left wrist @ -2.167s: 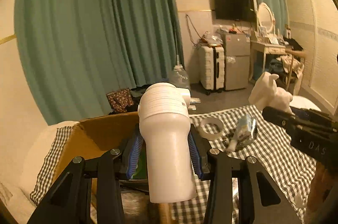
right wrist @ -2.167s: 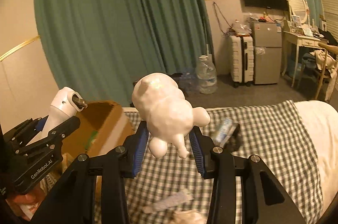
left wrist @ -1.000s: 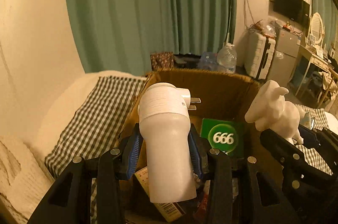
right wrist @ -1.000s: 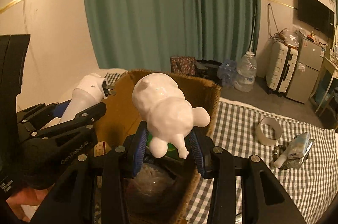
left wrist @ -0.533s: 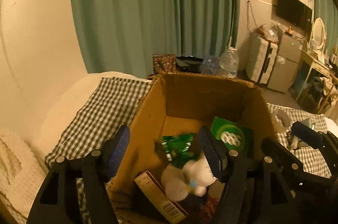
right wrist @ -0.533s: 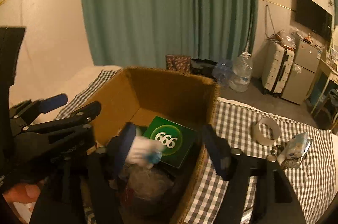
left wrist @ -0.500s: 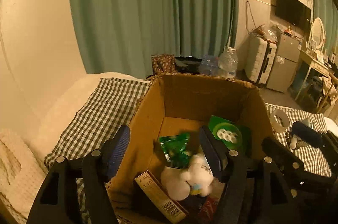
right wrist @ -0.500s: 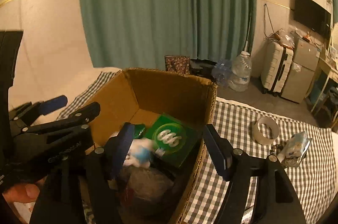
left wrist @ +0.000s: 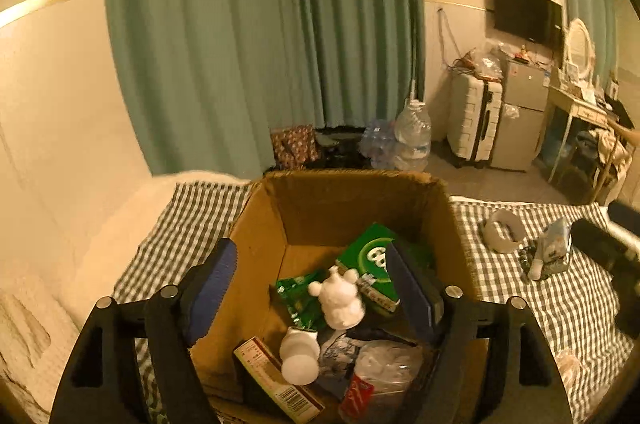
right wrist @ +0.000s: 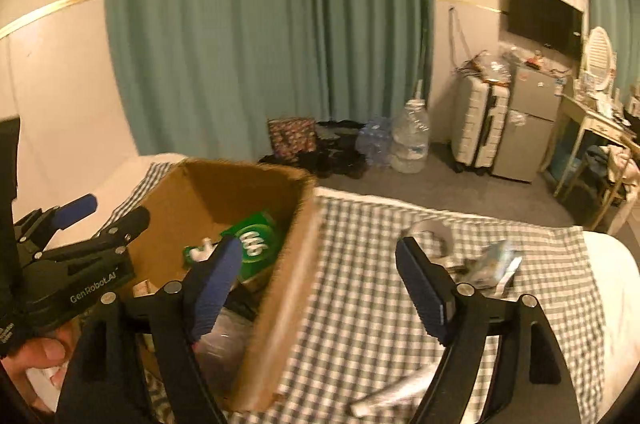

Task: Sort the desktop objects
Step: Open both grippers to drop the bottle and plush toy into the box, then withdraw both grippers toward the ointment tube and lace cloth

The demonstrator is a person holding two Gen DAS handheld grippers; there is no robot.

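Left wrist view: the left gripper (left wrist: 308,284) hangs over the open cardboard box (left wrist: 260,244), its jaws spreading wider with nothing gripped between them. Down in the box lie the white animal figurine (left wrist: 340,300), a white plug-in device (left wrist: 298,356), a green 666 carton (left wrist: 370,264), a green packet (left wrist: 298,292) and a barcoded carton (left wrist: 276,384). On the checked bed cover (left wrist: 188,220) to the right of the box, a tape roll (left wrist: 502,232) and a small blue-white pouch (left wrist: 550,252) are not yet sorted. To finish this step well, I judge the gripper should lift straight clear of the box walls before swinging toward them.

Right wrist view: the right gripper (right wrist: 320,280) has empty jaws that are likewise opening, straddling the box's near wall and the bed cover. The left gripper shows at the left edge with a thumb (right wrist: 40,348) below it. A silvery tube (right wrist: 392,394) lies on the cover near the bottom, blurred. The box rim is the likeliest snag, and the two grippers sit close together, so they should probably part before either reaches out.
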